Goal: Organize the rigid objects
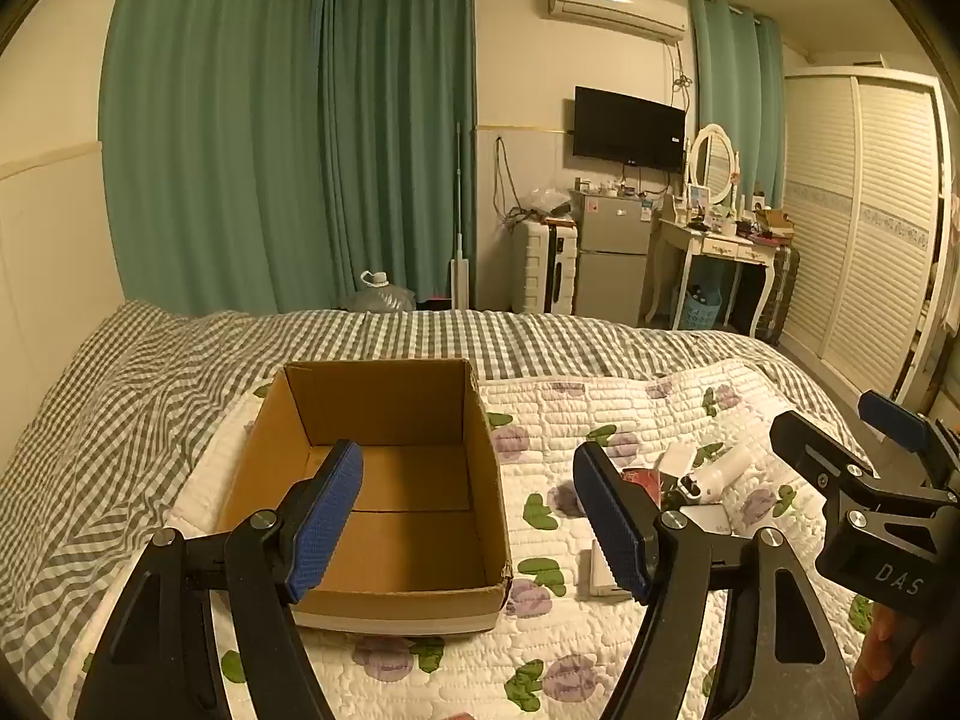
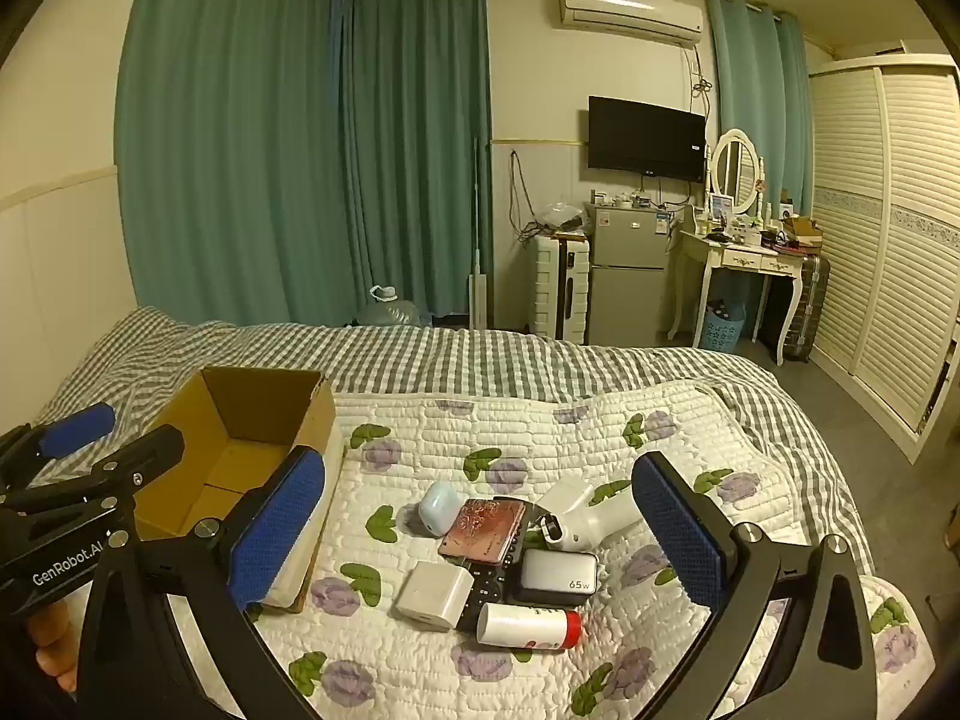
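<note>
An empty cardboard box [image 1: 384,480] stands open on the quilt; it also shows in the right wrist view [image 2: 240,438]. My left gripper [image 1: 468,525] is open and empty, just above the box's near right side. My right gripper [image 2: 480,534] is open and empty above a pile of small objects: a pale blue earbud case [image 2: 438,507], a pink patterned phone [image 2: 483,531], a white charger cube [image 2: 435,594], a 65W charger [image 2: 558,576], a white bottle with a red cap [image 2: 528,626], a white device [image 2: 594,516] and a black remote [image 2: 489,585]. The right gripper [image 1: 828,438] shows at the left view's right edge.
The floral quilt [image 2: 540,438] lies on a checked bedspread [image 2: 456,360]. Beyond the bed stand teal curtains [image 2: 300,150], a suitcase [image 2: 561,288], a small fridge [image 2: 627,276], a vanity table [image 2: 744,258] and a louvred wardrobe [image 2: 888,228].
</note>
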Demonstrator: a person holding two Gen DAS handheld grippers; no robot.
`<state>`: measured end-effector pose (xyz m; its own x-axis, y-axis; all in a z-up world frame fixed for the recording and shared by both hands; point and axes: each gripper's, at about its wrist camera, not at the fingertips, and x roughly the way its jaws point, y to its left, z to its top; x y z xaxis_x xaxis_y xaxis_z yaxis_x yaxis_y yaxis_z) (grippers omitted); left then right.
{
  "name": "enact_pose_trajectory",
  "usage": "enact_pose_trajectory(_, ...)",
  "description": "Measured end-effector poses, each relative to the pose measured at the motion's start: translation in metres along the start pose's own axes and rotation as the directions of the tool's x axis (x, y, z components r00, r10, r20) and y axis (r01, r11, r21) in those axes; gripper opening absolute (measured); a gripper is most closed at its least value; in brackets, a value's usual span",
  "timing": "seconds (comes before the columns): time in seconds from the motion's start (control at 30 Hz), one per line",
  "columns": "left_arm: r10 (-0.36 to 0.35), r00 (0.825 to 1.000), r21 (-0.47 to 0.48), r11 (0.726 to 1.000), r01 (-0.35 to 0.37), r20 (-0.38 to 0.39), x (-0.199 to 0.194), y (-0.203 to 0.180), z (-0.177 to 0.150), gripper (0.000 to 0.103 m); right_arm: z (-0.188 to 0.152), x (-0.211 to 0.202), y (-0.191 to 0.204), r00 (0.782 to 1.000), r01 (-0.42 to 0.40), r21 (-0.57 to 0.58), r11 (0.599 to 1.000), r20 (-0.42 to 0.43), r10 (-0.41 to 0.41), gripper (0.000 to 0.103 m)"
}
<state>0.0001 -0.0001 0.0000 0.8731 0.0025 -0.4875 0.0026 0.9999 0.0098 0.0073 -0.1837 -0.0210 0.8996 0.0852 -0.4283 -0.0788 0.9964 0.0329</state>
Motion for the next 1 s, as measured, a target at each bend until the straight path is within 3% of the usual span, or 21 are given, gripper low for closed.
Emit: enact_pose_trajectory(1.0, 0.000, 1.000, -0.005, 1.000, 0.000, -0.001, -0.0012, 0.0051, -0.0006, 0.075, -0.0009, 0.0008, 0.0006, 1.000, 0.001, -0.003, 1.000, -0.006, -0.001, 0.103)
